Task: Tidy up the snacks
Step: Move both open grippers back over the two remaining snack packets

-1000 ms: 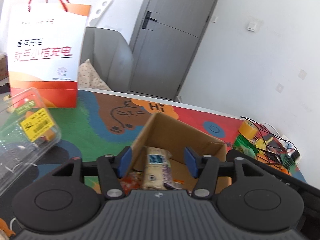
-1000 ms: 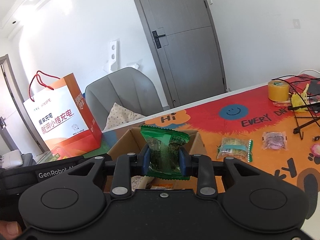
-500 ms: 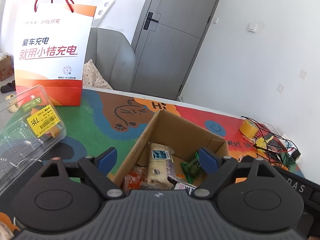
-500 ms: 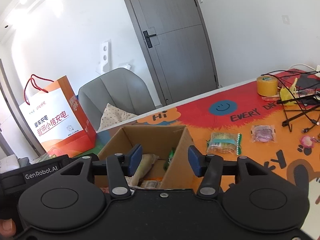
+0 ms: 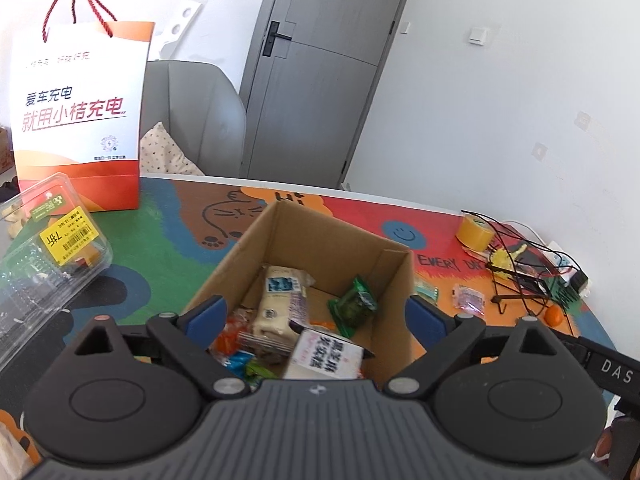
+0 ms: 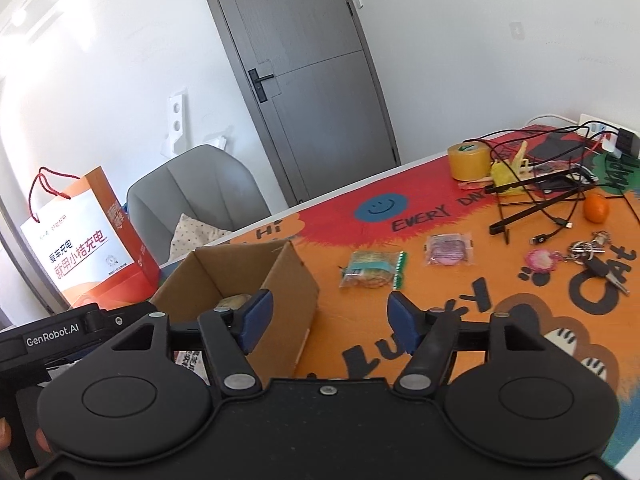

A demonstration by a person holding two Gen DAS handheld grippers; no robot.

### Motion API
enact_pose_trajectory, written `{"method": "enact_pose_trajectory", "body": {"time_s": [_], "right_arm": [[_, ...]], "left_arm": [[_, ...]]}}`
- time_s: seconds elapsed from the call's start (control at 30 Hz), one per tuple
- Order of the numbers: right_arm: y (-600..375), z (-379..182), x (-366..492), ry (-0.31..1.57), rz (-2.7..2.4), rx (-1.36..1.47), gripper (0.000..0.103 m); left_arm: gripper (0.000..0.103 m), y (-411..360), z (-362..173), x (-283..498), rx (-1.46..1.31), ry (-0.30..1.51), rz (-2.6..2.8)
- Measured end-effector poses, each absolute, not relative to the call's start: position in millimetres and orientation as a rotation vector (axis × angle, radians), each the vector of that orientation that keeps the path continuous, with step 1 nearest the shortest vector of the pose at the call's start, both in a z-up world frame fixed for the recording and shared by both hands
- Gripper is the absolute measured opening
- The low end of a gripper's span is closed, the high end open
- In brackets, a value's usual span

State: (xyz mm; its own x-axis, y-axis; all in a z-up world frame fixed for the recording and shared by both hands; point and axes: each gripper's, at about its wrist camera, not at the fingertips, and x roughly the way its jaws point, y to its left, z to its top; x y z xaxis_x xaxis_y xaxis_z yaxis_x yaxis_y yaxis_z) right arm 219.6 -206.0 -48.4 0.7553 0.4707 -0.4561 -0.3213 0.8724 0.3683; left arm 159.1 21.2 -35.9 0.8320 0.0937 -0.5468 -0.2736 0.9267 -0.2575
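Note:
An open cardboard box holds several snacks: a white bar pack, a green packet and a pink-labelled packet. My left gripper hovers above the box's near edge. Its jaws are opening wide and nothing is gripped. My right gripper is at the right side of the box. Its jaws are also opening and are empty. On the mat beyond it lie a yellow-green cracker packet and a pink packet.
An orange-and-white paper bag and a clear plastic clamshell stand left of the box. To the right are a tape roll, a wire stand with cables, an orange and keys. A grey chair is behind the table.
The right gripper let go of the green packet, which now lies in the box, and swung right. Both grippers' jaws widened. The left gripper drew back from the box.

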Motion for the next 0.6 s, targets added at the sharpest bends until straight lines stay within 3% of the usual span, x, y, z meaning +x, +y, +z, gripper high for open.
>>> {"method": "enact_pose_trajectory", "body": {"time_s": [0.23, 0.6], "right_arm": [[-231.4, -49.3, 213.6, 0.557, 0.415, 0.290, 0.073], [-257.9, -49.8, 210.1, 0.556, 0.419, 0.299, 0.094]], "left_arm": [[0.096, -1.9, -29.7, 156.2, -0.301, 0.557, 0.164], [0.100, -41.0, -29.1, 157.2, -0.220, 0.620, 0.118]]}}
